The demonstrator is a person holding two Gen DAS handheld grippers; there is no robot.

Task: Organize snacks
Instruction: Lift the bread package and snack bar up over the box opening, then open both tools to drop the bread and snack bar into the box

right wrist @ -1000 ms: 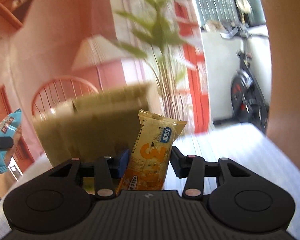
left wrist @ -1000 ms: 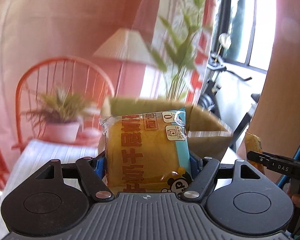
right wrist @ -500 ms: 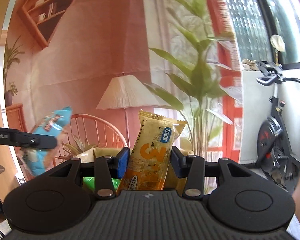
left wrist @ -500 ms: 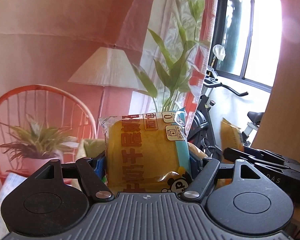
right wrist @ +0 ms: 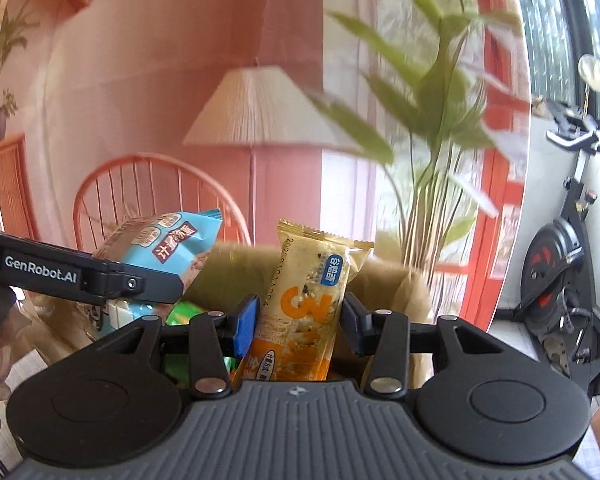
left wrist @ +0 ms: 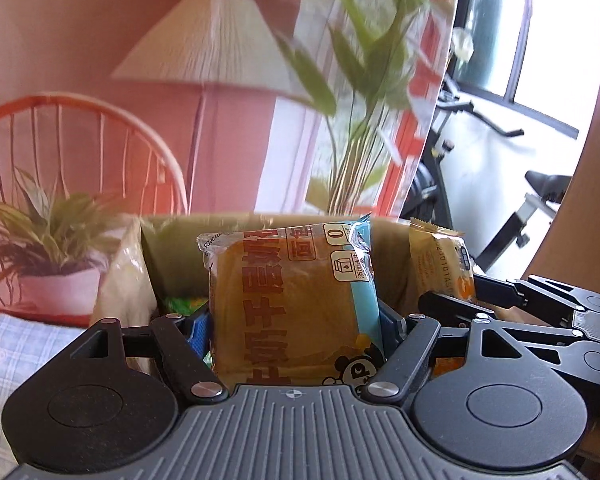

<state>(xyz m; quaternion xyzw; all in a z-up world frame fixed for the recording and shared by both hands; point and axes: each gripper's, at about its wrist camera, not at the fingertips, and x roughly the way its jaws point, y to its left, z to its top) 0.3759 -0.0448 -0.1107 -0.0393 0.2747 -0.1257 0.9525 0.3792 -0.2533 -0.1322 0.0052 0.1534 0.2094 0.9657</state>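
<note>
The left gripper (left wrist: 296,320) held the cake packet (left wrist: 292,304) upright, pinched between its 2 fingers, above the cardboard box (left wrist: 388,264). Just beside it, the right gripper (right wrist: 296,316) gripped the yellow cereal bar (right wrist: 304,304) over the same box

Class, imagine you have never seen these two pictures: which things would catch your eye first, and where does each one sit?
First, the bread packet, orange with a blue edge, stands upright between the left gripper fingers in the middle of the left view. Next, the yellow snack bar is clamped upright in the right gripper, just to its right. Behind both sits the open cardboard box, with a cream lampshade further back.
</note>
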